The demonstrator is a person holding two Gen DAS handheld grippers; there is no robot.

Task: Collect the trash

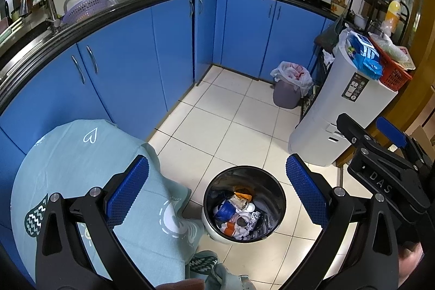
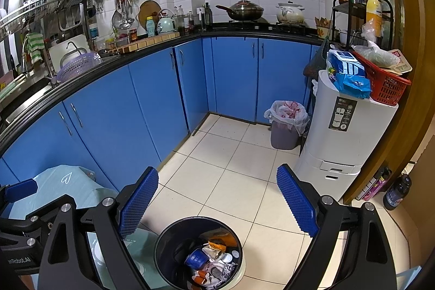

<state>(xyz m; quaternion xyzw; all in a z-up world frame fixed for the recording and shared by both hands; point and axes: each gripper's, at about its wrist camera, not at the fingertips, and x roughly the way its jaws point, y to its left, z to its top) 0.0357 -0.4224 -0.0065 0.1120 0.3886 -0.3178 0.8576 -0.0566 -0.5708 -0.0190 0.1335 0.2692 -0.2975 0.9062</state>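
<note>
A round metal bin (image 1: 277, 197) stands on the tiled floor beside the table. It holds mixed trash (image 1: 239, 214): a blue cup, wrappers and white bits. It also shows in the right wrist view (image 2: 168, 238) with the trash (image 2: 212, 260) inside. My left gripper (image 1: 217, 192) is open and empty, held above the bin. My right gripper (image 2: 217, 205) is open and empty, also above the bin. The right gripper's body shows at the right of the left wrist view (image 1: 386, 162).
A table with a light blue cloth (image 1: 81, 167) stands left of the bin. Blue cabinets (image 1: 163, 59) run along the left and back. A grey bin with a white bag (image 1: 288, 91) and a white appliance (image 1: 339, 110) with a red basket stand at the right.
</note>
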